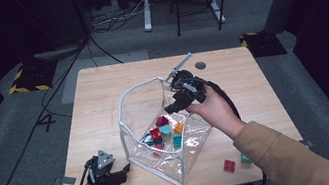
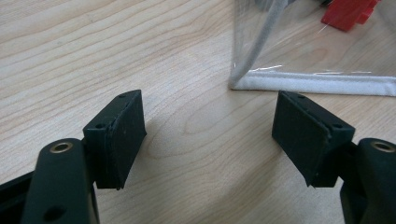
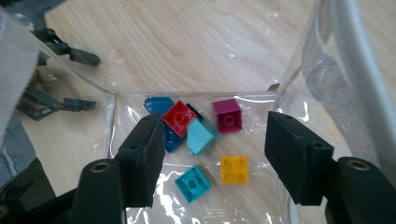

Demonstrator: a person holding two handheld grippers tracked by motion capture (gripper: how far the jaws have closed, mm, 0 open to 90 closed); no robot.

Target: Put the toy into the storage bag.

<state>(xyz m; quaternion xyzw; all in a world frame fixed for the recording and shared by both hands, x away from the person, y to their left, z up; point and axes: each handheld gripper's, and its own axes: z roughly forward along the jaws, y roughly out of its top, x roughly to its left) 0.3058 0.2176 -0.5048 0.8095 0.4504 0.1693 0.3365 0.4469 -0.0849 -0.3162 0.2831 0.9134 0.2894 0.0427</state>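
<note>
A clear plastic bag (image 1: 126, 104) with white trim stands open on the wooden table (image 1: 97, 98). Several toy bricks lie inside it, among them a red one (image 3: 180, 116), a magenta one (image 3: 227, 115) and a yellow one (image 3: 233, 169). My right gripper (image 1: 177, 103) hangs over the bag's mouth and looks down into it. Its jaws (image 3: 217, 130) are open with nothing between the pads. Near the table's front left corner my left gripper (image 1: 125, 170) rests open, pointing at the bag's white bottom hem (image 2: 317, 84), with bare wood between its jaws (image 2: 208, 126).
A red brick (image 1: 229, 165) and a teal brick (image 1: 245, 159) lie on the table right of the bag, close to the front edge. A round cable hole (image 1: 200, 65) sits at the table's far side. Cables and stands crowd the floor behind.
</note>
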